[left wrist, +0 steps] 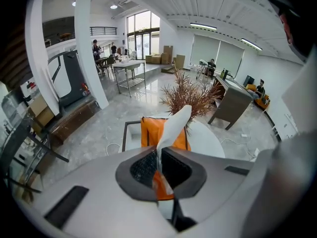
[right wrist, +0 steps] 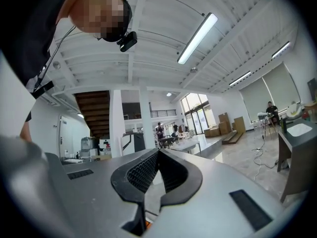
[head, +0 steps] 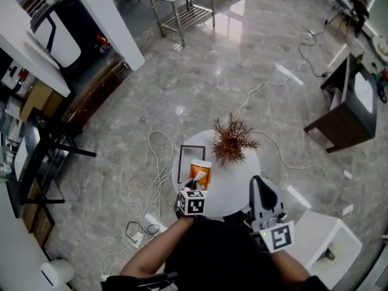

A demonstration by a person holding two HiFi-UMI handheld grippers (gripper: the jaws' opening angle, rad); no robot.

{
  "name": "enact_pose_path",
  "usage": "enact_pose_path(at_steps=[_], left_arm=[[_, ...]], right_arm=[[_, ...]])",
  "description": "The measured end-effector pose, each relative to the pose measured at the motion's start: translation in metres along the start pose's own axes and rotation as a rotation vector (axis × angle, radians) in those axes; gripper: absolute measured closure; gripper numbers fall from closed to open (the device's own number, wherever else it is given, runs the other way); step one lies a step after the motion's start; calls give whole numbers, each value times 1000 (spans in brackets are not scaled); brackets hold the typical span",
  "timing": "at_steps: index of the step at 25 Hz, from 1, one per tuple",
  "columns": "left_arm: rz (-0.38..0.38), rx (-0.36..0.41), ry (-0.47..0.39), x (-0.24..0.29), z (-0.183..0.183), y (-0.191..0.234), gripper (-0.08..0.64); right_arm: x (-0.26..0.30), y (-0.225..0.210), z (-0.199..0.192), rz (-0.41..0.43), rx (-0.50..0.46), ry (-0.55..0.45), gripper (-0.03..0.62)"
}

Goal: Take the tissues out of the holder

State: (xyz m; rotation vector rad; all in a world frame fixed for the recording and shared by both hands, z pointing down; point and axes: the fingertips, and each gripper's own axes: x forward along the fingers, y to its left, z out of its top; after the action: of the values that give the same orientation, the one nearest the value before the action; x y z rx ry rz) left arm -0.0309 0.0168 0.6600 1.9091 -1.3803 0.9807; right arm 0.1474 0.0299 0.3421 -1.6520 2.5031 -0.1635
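The left hand-held gripper (left wrist: 159, 155) is pinched shut on the tissue (left wrist: 174, 125) rising from the orange holder (left wrist: 147, 133) on the round bench (head: 233, 190), while the right hand-held gripper (right wrist: 158, 155), closed and empty, steadies nothing, so a pull may drag or tip the holder or tear the sheet.
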Motion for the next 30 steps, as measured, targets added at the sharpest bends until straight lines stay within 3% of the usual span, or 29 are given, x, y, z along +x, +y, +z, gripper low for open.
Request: enact_pose_path(at_steps=[8, 30], left_arm=[[9, -24, -14, 5, 9, -28, 555], [-9, -58, 52, 28, -17, -105, 555]], right_arm=[[-5, -40, 15, -10, -56, -36, 584], [-42, -96, 5, -21, -22, -1, 584]])
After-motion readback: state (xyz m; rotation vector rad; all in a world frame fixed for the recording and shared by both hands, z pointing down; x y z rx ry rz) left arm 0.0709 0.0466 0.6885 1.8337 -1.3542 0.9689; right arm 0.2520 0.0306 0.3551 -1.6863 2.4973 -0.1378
